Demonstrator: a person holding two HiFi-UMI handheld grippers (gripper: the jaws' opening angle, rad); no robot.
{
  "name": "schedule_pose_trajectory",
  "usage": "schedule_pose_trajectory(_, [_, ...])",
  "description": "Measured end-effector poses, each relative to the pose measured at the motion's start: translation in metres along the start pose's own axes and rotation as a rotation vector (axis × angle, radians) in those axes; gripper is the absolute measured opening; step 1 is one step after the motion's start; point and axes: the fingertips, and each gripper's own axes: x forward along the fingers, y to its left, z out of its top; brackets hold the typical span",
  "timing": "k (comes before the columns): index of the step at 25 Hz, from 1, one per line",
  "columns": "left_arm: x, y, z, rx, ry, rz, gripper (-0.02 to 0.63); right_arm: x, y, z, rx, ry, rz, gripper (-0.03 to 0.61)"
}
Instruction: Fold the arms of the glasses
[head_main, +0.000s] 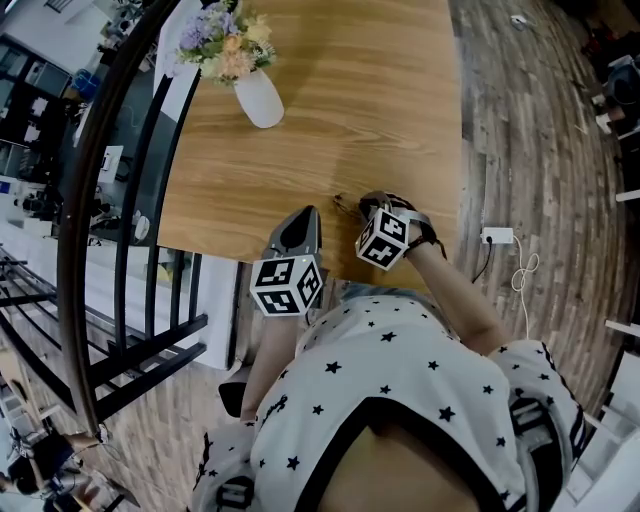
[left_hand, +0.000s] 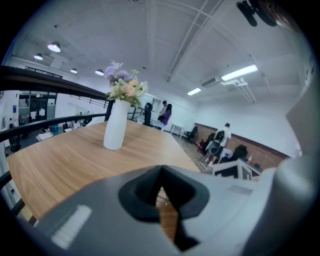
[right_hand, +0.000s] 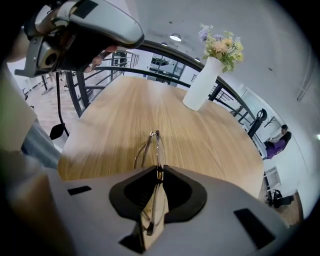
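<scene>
Two grippers work at the near edge of the wooden table (head_main: 360, 110). The left gripper (left_hand: 161, 176) has its jaws pressed together with nothing between them. The right gripper (right_hand: 160, 172) is clamped on the thin-framed glasses (right_hand: 151, 145), which are seen edge-on low over the tabletop, so how their arms lie is unclear. In the head view its marker cube hides most of them. Farther off stands a white vase of flowers (right_hand: 202, 84).
</scene>
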Motion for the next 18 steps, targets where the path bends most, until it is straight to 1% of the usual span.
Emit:
schedule_pose_trajectory(11, [0.002, 0.001, 0.000, 0.003, 0.015, -0.007, 0.006, 0.002, 0.007, 0.002, -0.007, 0.001, -0.004, 0.043])
schedule_pose_trajectory(18, [0.000, -0.001, -0.005, -0.003, 0.021, -0.010, 0.006, 0.004, 0.015, 0.001, -0.060, 0.022, -0.006, 0.043])
